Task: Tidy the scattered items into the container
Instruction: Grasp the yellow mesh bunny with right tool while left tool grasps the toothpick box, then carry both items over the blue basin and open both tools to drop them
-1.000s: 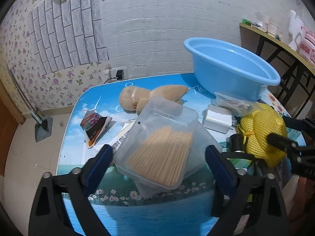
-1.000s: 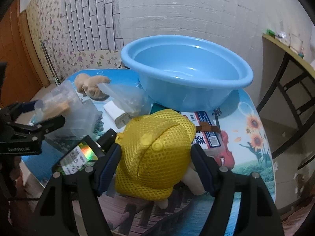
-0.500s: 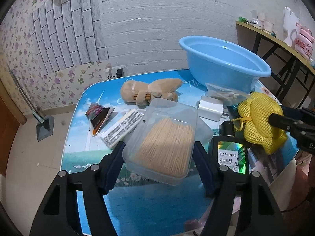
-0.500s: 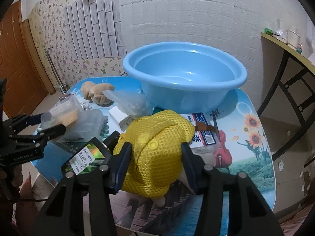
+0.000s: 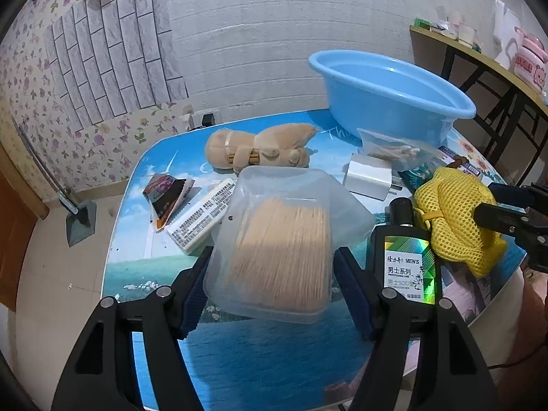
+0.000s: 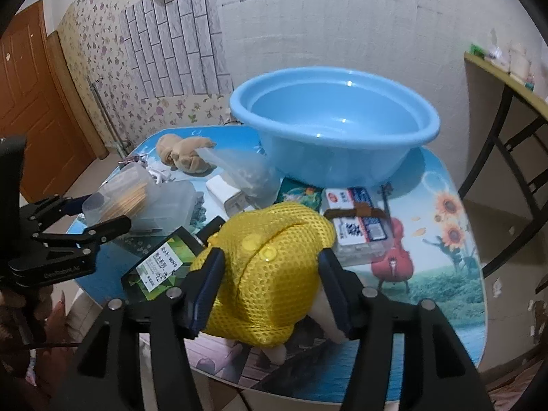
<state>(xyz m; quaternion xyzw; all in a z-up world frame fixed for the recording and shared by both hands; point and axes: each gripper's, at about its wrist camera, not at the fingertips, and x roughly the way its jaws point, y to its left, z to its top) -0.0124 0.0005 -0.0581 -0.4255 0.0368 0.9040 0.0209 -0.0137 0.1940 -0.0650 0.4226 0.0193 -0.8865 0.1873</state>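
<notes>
- Left gripper [image 5: 274, 270] was clamped on a clear rectangular plastic box of wooden toothpicks [image 5: 281, 243], both blue pads pressed to its sides; the box was tilted and off the picture-printed blue table [image 5: 260, 349].
- Right gripper [image 6: 270, 284] was closed around a yellow mesh pouch [image 6: 263, 267] near the table's front edge.
- Round light-blue plastic basin [image 6: 335, 120] stood at the table's far edge by the wall.
- Left view only: a torn dark snack wrapper [image 5: 167, 195] and a white rectangular label-covered bar [image 5: 202, 221] toward the table's left edge.
- Right view only: a white-and-blue packet with a brown band [image 6: 359, 219] just beside the pouch, and bare table along the right edge past it.
- Both views: tan plush toy [image 5: 257, 150] near the far edge, white plug adapter [image 5: 370, 176], clear zip bag [image 5: 394, 147] against the basin, black bottle with a green holographic label [image 5: 407, 260] lying between the two grippers.
- Open room: bare strip along the front edge below the left gripper; middle of the table was crowded.
</notes>
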